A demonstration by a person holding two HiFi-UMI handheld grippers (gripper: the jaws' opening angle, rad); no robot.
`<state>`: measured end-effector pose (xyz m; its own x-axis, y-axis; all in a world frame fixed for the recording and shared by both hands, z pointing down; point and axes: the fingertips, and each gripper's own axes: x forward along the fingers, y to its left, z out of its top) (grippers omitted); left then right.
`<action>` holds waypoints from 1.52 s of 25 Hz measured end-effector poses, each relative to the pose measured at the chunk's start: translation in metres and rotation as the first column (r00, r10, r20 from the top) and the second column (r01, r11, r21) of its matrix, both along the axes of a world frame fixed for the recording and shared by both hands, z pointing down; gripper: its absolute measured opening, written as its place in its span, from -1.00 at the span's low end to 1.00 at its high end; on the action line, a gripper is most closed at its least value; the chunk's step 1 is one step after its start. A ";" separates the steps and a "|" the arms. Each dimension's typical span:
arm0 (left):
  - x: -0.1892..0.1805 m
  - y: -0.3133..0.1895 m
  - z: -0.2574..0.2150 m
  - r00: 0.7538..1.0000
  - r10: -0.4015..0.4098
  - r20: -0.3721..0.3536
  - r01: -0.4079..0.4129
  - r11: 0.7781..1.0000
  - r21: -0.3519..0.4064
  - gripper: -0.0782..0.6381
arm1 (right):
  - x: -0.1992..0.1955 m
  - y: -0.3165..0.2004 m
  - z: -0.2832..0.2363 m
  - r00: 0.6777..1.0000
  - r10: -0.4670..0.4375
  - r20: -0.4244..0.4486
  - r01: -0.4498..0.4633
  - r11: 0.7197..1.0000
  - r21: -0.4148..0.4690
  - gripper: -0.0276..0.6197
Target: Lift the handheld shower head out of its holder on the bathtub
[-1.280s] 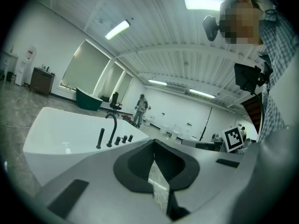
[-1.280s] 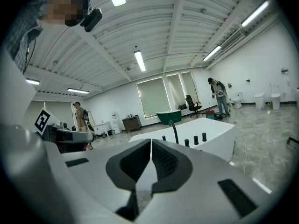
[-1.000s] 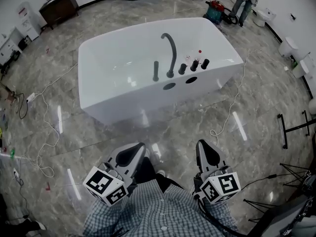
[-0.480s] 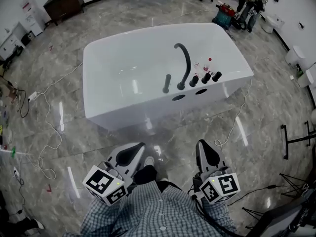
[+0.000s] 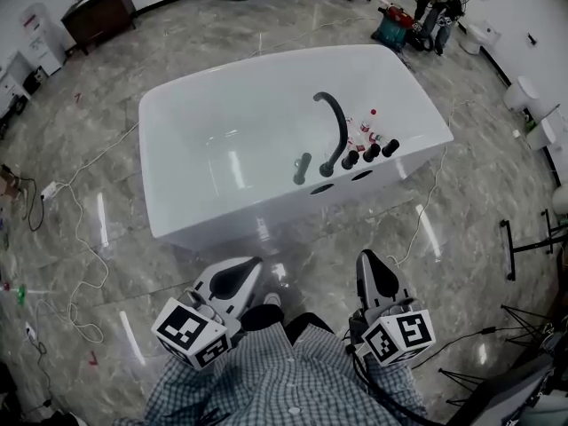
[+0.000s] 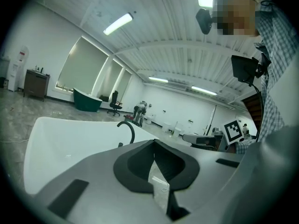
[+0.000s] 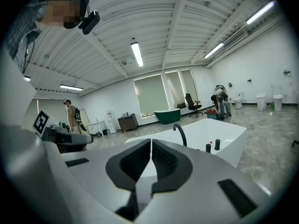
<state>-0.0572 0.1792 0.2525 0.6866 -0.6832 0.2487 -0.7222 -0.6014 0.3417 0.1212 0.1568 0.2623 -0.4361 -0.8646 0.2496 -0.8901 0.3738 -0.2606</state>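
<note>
The white bathtub (image 5: pixel 222 216) stands on the marble floor ahead of me. On its near rim rise a dark curved spout (image 5: pixel 335 127), three dark knobs (image 5: pixel 371 153), and left of the spout the short dark handheld shower head (image 5: pixel 303 169), upright in its holder. My left gripper (image 5: pixel 232 278) and right gripper (image 5: pixel 377 275) are held low by my body, well short of the tub, both shut and empty. The left gripper view shows the left gripper (image 6: pixel 154 146) with the tub (image 6: pixel 60 139) and spout (image 6: pixel 128 129) beyond. The right gripper view shows the right gripper (image 7: pixel 151 143), the spout (image 7: pixel 181 132) and knobs (image 7: pixel 217 144).
Cables (image 5: pixel 80 238) trail over the floor left of the tub, and another cable (image 5: pixel 417 216) runs along its right end. A person (image 5: pixel 430 11) bends over gear at the far right. A dark cabinet (image 5: pixel 98 11) stands far left, and stands (image 5: pixel 532 238) on the right.
The tub has drawn nearer and sits lower and larger in the head view. Both grippers keep their place by my body and stay shut.
</note>
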 end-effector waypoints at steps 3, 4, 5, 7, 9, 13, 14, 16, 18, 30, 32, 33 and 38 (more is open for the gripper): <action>-0.005 -0.016 0.003 1.000 0.007 -0.011 -0.007 1.000 -0.003 -0.76 | -0.008 -0.013 0.000 1.000 0.006 -0.004 -0.006 1.000 0.002 -0.86; -0.006 -0.021 0.004 1.000 0.009 -0.014 -0.010 1.000 -0.005 -0.76 | -0.009 -0.017 0.001 1.000 0.007 -0.007 -0.007 1.000 0.001 -0.86; -0.007 -0.026 0.005 1.000 0.011 -0.016 -0.011 1.000 -0.007 -0.76 | -0.010 -0.022 0.002 1.000 0.007 -0.009 -0.007 1.000 0.000 -0.86; -0.007 -0.035 0.007 1.000 0.012 -0.017 -0.012 1.000 -0.012 -0.76 | -0.011 -0.031 0.003 1.000 0.004 -0.011 -0.004 1.000 -0.004 -0.86; -0.007 -0.045 0.009 1.000 0.009 -0.018 -0.009 1.000 -0.017 -0.76 | -0.012 -0.041 0.004 1.000 0.000 -0.012 0.000 1.000 -0.007 -0.86; -0.003 -0.072 0.014 1.000 -0.008 -0.012 0.008 1.000 -0.023 -0.76 | -0.009 -0.072 0.011 1.000 -0.021 -0.010 0.021 1.000 -0.011 -0.86; 0.000 -0.080 0.015 1.000 -0.011 -0.008 0.011 1.000 -0.025 -0.76 | -0.008 -0.080 0.013 1.000 -0.029 -0.009 0.029 0.999 -0.015 -0.86; 0.007 -0.094 0.016 1.000 -0.016 0.000 0.016 1.000 -0.027 -0.76 | -0.005 -0.097 0.017 0.999 -0.047 -0.009 0.047 0.999 -0.023 -0.86; 0.014 -0.110 0.013 1.000 -0.017 0.012 0.017 1.000 -0.017 -0.76 | -0.004 -0.114 0.018 0.997 -0.072 -0.010 0.072 0.997 -0.026 -0.86; 0.037 -0.187 0.003 0.989 -0.143 0.045 0.143 0.990 0.005 -0.76 | 0.003 -0.205 0.020 0.974 -0.225 -0.005 0.225 0.974 -0.027 -0.86; 0.039 -0.193 0.005 0.987 -0.158 0.044 0.158 0.987 -0.002 -0.76 | 0.005 -0.213 0.022 0.967 -0.253 0.014 0.253 0.967 -0.015 -0.86; 0.040 -0.197 0.008 0.986 -0.163 0.044 0.163 0.987 -0.008 -0.76 | 0.005 -0.216 0.024 0.963 -0.269 0.024 0.269 0.963 -0.007 -0.86; 0.033 -0.217 0.030 0.982 -0.186 0.032 0.188 0.981 -0.054 -0.76 | -0.010 -0.226 0.049 0.933 -0.353 -0.064 0.353 0.935 -0.003 -0.86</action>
